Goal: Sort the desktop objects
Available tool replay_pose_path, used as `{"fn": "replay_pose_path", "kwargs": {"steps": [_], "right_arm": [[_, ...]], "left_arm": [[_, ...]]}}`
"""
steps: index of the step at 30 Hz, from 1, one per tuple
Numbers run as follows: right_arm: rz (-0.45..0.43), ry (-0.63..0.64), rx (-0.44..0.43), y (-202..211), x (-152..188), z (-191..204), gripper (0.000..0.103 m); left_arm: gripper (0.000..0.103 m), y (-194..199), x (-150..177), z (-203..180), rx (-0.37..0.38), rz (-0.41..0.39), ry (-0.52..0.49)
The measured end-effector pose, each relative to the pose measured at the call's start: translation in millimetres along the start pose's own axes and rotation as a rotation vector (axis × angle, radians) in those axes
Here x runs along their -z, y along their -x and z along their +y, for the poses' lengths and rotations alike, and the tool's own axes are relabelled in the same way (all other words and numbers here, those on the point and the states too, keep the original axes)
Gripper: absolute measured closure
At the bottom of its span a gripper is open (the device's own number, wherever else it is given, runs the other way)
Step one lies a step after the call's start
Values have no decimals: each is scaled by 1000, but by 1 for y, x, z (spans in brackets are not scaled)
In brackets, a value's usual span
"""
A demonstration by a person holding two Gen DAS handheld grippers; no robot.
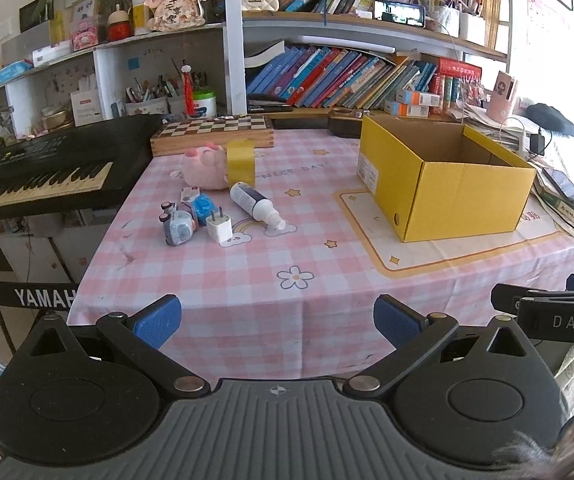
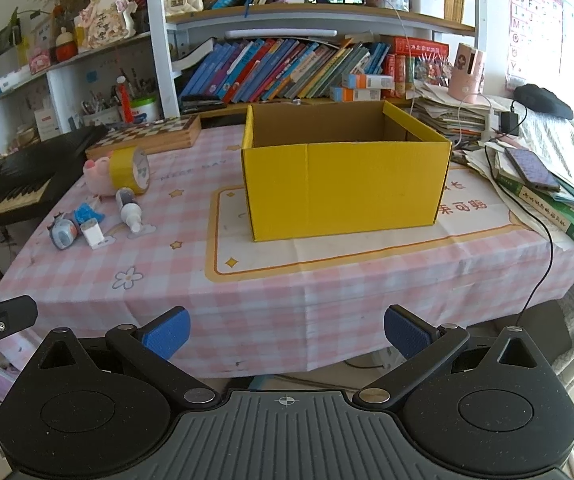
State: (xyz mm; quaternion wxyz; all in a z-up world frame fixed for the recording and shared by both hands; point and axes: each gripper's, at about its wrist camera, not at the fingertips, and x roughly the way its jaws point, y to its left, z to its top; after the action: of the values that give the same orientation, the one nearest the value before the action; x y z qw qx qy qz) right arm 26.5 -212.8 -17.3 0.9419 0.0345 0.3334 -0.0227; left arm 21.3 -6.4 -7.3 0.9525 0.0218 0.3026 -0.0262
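An open yellow cardboard box (image 1: 447, 184) (image 2: 345, 188) stands on the right of the pink checked tablecloth (image 1: 247, 272) (image 2: 287, 288). To its left lie a pink plush pig (image 1: 203, 168) (image 2: 97, 176), a yellow tape roll (image 1: 241, 162) (image 2: 129, 170), a spray bottle (image 1: 255, 204) (image 2: 129, 210), a white charger plug (image 1: 218, 227) (image 2: 92, 233), a blue wrapped item (image 1: 203, 206) (image 2: 85, 213) and a small toy car (image 1: 177, 226) (image 2: 62, 232). My left gripper (image 1: 277, 320) and right gripper (image 2: 286, 330) are both open and empty, held before the table's front edge.
A black keyboard (image 1: 35, 172) (image 2: 3, 188) stands left of the table. A wooden chessboard box (image 1: 213, 132) (image 2: 147, 134) lies at the back. Stacked books with a phone (image 2: 531, 168) and cables crowd the right edge. Bookshelves (image 1: 327, 76) stand behind.
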Motion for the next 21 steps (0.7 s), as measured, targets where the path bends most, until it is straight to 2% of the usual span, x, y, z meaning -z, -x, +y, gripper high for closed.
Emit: {"fn": "replay_pose_path", "kwargs": {"steps": [21], "right_arm": [[-7, 16, 0, 0, -3, 3, 0]], "left_arm": [[0, -4, 0, 0, 4, -4, 4]]}}
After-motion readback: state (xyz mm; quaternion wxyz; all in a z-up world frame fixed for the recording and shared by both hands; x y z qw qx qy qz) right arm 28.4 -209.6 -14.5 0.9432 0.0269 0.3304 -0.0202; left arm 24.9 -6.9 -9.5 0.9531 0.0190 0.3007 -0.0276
